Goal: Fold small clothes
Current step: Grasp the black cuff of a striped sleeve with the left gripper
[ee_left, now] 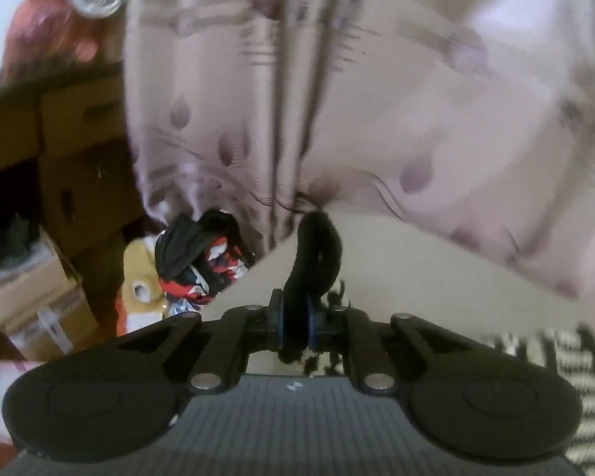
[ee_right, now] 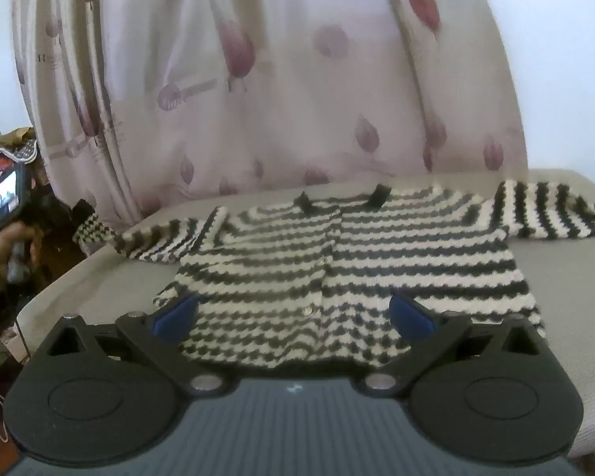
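Observation:
A black-and-white striped knit cardigan [ee_right: 337,261] lies flat, front up, on a grey padded surface [ee_right: 575,317]. Both sleeves are spread out to the sides. My left gripper [ee_left: 295,327] is shut on the black cuff [ee_left: 317,246] of the left sleeve [ee_right: 146,244], which it holds at the surface's left edge. The cuff curls up above the pads. My right gripper [ee_right: 293,311] stands wide open just above the cardigan's lower hem. Its blue pads [ee_right: 178,311] are on either side of the button line, with nothing gripped.
A pale pink curtain [ee_right: 277,99] with tulip prints hangs right behind the surface. Left of the surface are cardboard boxes [ee_left: 79,182], bags and a pile of coloured clothes [ee_left: 202,269]. A person's hand [ee_right: 4,246] holds the left unit there.

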Tool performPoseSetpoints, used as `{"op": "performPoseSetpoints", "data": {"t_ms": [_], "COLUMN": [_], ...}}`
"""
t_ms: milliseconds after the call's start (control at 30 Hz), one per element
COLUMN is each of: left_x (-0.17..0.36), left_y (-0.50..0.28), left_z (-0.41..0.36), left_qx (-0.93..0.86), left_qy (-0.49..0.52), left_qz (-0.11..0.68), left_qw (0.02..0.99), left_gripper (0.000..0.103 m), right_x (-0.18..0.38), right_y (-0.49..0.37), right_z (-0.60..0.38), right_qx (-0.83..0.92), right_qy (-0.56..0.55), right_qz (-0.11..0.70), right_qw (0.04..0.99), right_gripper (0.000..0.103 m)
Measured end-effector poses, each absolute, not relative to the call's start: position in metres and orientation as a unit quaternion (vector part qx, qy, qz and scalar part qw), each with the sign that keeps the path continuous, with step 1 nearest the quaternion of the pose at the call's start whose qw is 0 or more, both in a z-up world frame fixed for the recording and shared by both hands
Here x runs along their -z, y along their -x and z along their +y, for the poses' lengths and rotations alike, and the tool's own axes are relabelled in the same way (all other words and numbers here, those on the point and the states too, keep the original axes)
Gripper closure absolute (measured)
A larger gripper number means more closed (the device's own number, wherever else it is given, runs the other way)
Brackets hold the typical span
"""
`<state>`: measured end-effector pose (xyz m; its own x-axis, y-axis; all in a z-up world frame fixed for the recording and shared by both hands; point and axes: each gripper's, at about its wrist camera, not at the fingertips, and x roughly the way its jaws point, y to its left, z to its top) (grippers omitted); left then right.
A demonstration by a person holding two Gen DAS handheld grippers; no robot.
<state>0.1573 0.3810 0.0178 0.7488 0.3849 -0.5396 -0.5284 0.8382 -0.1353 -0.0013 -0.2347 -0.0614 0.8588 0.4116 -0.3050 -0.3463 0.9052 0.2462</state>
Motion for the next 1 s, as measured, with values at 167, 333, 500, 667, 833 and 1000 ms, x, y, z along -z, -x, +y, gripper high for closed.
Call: {"op": "performPoseSetpoints", "data": {"t_ms": [167,333,500,667,833,1000], "left_x": [-0.038,-0.051,-0.052,-0.059,-0.05,-0.015], "left_y": [-0.183,-0.215,-0.242,-0.241,-0.216,-0.164], "left_z": [0.398,0.421,0.452,0.463,0.47,0.448], "left_qx": [-0.232,-0.255,-0.332,-0.4,-0.364,-0.181], "left_qy": [0.182,0.244,0.284,0.192,0.129,0.043], "left_qz": [0.236,0.218,0.222,0.21,0.212,0.196], "left_qw": [0.926,0.91,0.871,0.871,0.898,0.963], "left_gripper": [0.087,0.087,0.089,0.026,0.017,0.023], "right_x": [0.064,0.064,0.065,0.068,0.073,0.075], "right_y": [0.002,0.004,-0.004,-0.009,-0.013,-0.013], "right_z": [-0.221,-0.217,-0.218,-0.217,-0.216,-0.214], "right_qx": [-0.204,-0.193,-0.188,-0.186,-0.192,-0.198], "right_qy": [-0.074,-0.059,-0.057,-0.063,-0.082,-0.084], "right_qz": [0.177,0.193,0.203,0.204,0.214,0.219], "right_qw": [0.96,0.96,0.959,0.959,0.954,0.952], "right_gripper": [0.0,0.0,0.0,0.0,0.0,0.0]}}
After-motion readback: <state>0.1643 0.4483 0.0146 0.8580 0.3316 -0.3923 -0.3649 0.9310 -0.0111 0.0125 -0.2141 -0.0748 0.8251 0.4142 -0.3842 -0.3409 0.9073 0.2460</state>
